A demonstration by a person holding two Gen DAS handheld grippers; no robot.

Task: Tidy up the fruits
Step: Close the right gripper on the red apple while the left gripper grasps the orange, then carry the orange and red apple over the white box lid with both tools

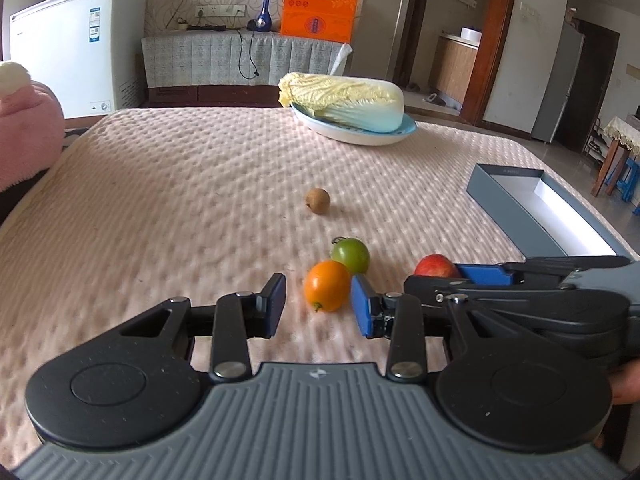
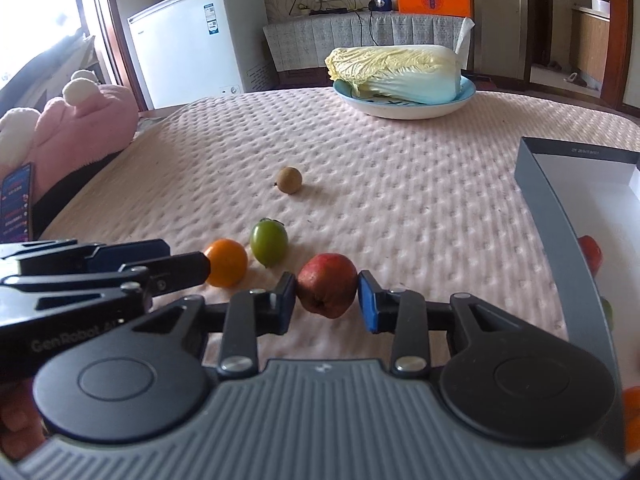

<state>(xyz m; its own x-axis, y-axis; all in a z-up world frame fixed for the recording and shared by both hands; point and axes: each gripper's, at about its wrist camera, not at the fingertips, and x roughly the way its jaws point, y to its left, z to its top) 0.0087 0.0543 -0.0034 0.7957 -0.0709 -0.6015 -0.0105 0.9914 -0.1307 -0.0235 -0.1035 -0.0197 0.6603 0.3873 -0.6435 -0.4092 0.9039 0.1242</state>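
An orange fruit point(image 1: 327, 285) lies on the pink padded cloth between my open left gripper point(image 1: 318, 307) fingertips, close to the right pad. A green fruit point(image 1: 351, 255) sits just behind it and a brown kiwi point(image 1: 317, 200) farther back. My right gripper point(image 2: 327, 300) stands around a red apple point(image 2: 327, 288), its left pad touching the apple and a small gap at the right pad. The orange fruit point(image 2: 225, 262), green fruit point(image 2: 269, 241) and kiwi point(image 2: 289, 179) also show in the right wrist view.
A grey box point(image 1: 512, 211) with a white inside lies at the right; several fruits show inside it at the edge of the right wrist view point(image 2: 591, 254). A cabbage point(image 1: 344, 100) rests on a blue plate point(image 1: 360, 134) at the back. A pink plush toy point(image 2: 86, 120) lies at the left.
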